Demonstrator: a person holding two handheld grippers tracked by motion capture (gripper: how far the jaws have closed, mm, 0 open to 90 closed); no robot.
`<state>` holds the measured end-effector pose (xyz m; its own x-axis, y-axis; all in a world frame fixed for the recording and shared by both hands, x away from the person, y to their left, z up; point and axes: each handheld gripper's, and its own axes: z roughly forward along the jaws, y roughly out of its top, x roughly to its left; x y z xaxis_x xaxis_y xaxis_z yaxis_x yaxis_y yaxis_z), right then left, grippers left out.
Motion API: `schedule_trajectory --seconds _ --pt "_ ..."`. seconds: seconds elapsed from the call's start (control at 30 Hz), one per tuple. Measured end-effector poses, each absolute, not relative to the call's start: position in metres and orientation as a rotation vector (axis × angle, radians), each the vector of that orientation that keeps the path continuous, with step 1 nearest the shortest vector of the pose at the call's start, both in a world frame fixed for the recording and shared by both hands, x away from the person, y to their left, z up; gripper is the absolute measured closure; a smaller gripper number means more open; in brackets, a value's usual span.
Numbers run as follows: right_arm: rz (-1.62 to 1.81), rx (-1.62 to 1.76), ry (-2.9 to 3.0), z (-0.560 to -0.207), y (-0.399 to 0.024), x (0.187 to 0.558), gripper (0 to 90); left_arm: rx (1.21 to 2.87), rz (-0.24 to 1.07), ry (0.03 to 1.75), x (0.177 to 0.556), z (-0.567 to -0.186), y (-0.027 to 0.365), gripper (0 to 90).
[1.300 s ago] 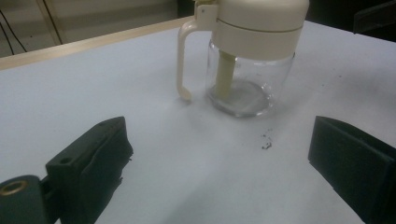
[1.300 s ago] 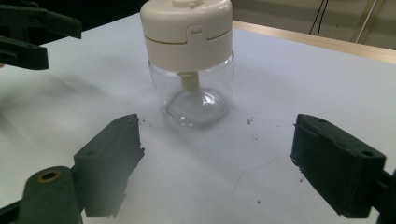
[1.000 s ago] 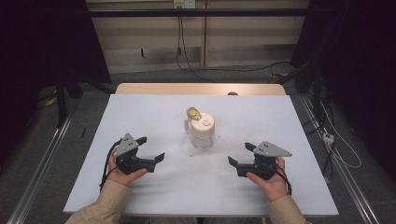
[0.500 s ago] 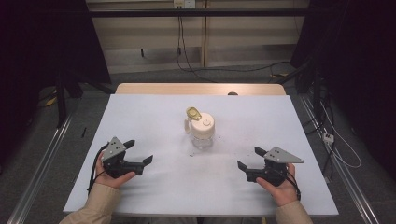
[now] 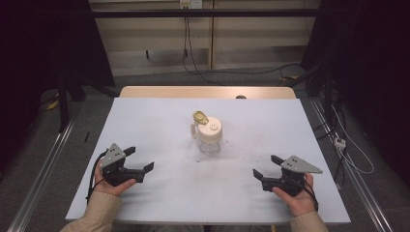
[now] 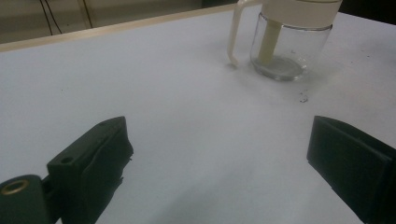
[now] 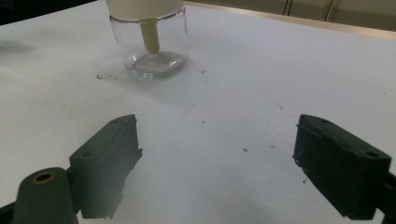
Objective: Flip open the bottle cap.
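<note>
A small glass jar [image 5: 210, 144] with a cream lid, a side handle and a flipped-up cap stands upright in the middle of the white table [image 5: 154, 121]. My left gripper [image 5: 140, 159] rests open near the front left, well short of the jar, with nothing between its jaws. At the front right my right gripper [image 5: 266, 166] is open too and holds nothing. In the left gripper view, the jar [image 6: 279, 51] is far ahead to the right of the left gripper [image 6: 218, 144]. From the right gripper [image 7: 217, 140], the jar [image 7: 152, 44] shows ahead to the left; a cream tube hangs inside it.
Dark specks [image 5: 241, 153] lie scattered on the sheet around the jar. A wooden strip [image 5: 203, 92] edges the table's far side. Metal rails [image 5: 43, 169] run along the floor on both sides, and cables [image 5: 348, 150] trail at the right.
Both grippers have drawn apart and back toward the near edge, the left going left, the right going right. Their jaws stay open. The jar has not moved.
</note>
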<state>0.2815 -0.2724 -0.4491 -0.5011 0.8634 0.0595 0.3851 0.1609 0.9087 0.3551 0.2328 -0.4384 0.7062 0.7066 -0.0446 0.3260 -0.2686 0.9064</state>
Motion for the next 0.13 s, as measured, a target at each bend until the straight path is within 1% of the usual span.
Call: schedule_trajectory --seconds 0.13 --pt "1.306 1.173 1.963 -0.4486 -0.2721 0.2831 13.4 1.86 0.459 0.809 0.3553 -0.4383 0.233 5.4"
